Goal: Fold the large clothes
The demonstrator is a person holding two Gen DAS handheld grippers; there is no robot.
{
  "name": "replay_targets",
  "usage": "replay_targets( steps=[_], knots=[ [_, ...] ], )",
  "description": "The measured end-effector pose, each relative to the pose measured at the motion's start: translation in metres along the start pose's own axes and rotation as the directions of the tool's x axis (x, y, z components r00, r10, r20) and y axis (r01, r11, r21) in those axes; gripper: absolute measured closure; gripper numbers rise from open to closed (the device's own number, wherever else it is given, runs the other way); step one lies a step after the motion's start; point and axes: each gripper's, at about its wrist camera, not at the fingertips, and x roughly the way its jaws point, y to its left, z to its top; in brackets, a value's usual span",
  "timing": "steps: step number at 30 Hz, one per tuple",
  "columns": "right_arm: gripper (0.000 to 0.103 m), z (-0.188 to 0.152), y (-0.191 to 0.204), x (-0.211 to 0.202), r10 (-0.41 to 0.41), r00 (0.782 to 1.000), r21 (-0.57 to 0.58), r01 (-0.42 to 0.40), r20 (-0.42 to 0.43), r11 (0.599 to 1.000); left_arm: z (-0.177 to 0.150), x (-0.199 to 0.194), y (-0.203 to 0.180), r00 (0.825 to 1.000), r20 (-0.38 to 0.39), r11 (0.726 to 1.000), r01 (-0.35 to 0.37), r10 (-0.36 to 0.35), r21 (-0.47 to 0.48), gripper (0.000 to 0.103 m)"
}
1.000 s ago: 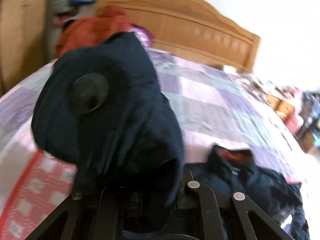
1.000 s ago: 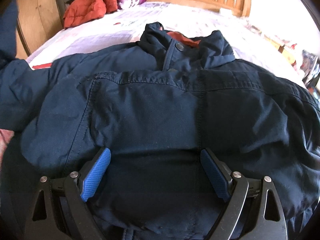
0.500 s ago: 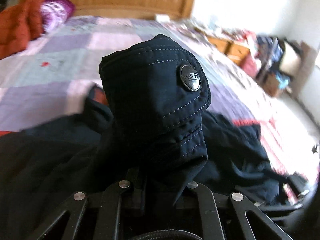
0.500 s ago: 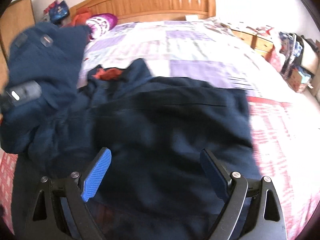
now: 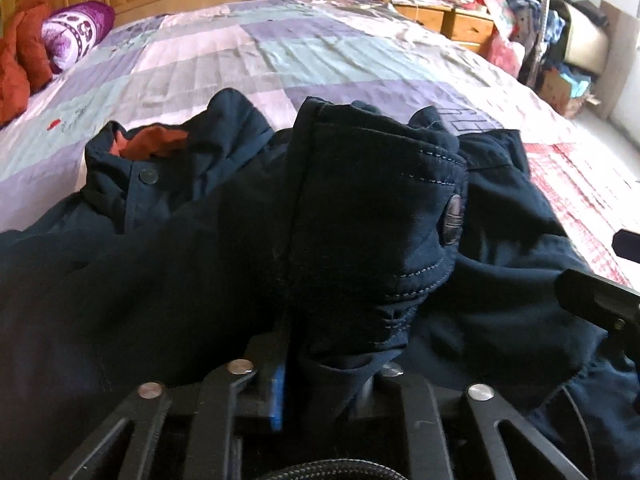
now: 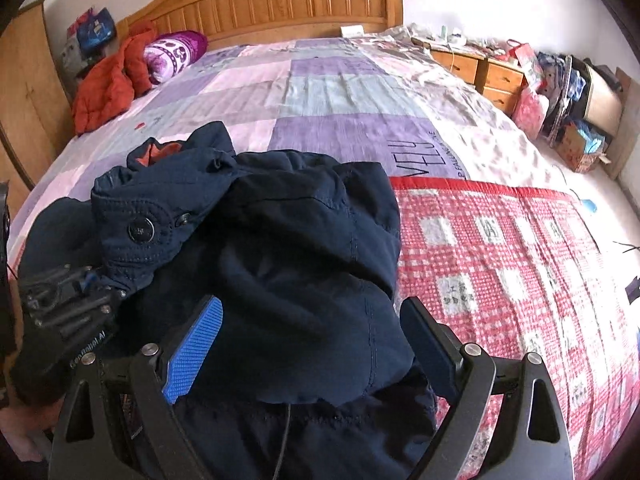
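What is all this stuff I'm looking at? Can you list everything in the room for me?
Dark navy cloth jacket: one, navy with an orange collar lining, spread on the near part of the bed.
Jacket sleeve cuff with a metal snap button: one, navy, lifted over the jacket body.
Patchwork quilt: one, purple, grey, pink and red check, covering the bed.
Wooden headboard: one, light brown, far end.
Red padded garment: one, by the headboard.
Purple patterned pillow: one, beside it.
Wooden bedside drawers: light brown, cluttered.
Left gripper: one, black, clamped on the cuff.
Right gripper: one, black with blue pads, open over the jacket.
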Motion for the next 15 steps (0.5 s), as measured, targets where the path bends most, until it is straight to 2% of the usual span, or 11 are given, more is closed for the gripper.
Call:
replay_targets(
  steps=[1, 3, 5, 8, 11, 13, 15],
  knots=[
    [0.010, 0.001, -0.002, -0.001, 0.009, 1.000, 0.013, -0.009, 0.001, 1.000, -0.001, -0.004, -0.002, 1.000, 0.010, 1.000, 0.014, -0.014, 0.004, 0.073],
    [0.010, 0.003, -0.004, -0.002, 0.023, 1.000, 0.040, -0.023, 0.002, 0.999, -0.002, -0.022, -0.005, 0.995, 0.058, 0.997, 0.078, -0.078, 0.014, 0.051],
    [0.010, 0.007, -0.002, -0.006, 0.041, 0.999, 0.055, -0.041, 0.004, 0.998, -0.005, -0.040, -0.006, 0.983, 0.111, 0.989, 0.146, -0.147, 0.017, 0.046],
    [0.010, 0.016, -0.001, -0.016, 0.054, 0.998, 0.063, -0.055, 0.026, 0.996, -0.015, -0.070, -0.001, 0.971, 0.161, 0.984, 0.175, -0.177, 0.027, 0.037],
    [0.009, 0.025, 0.000, -0.028, 0.116, 0.992, 0.082, -0.120, 0.049, 0.989, -0.029, -0.090, 0.021, 0.976, 0.186, 0.994, 0.110, -0.110, 0.012, 0.035],
    [0.009, 0.030, 0.007, -0.030, 0.162, 0.986, 0.082, -0.165, 0.044, 0.983, -0.035, -0.094, 0.045, 0.984, 0.179, 1.000, 0.027, -0.024, -0.015, 0.035],
    [0.009, 0.035, 0.021, -0.024, 0.205, 0.979, 0.074, -0.205, 0.020, 0.976, -0.039, -0.094, 0.074, 0.982, 0.163, 0.995, -0.091, 0.098, -0.047, 0.035]
  ],
)
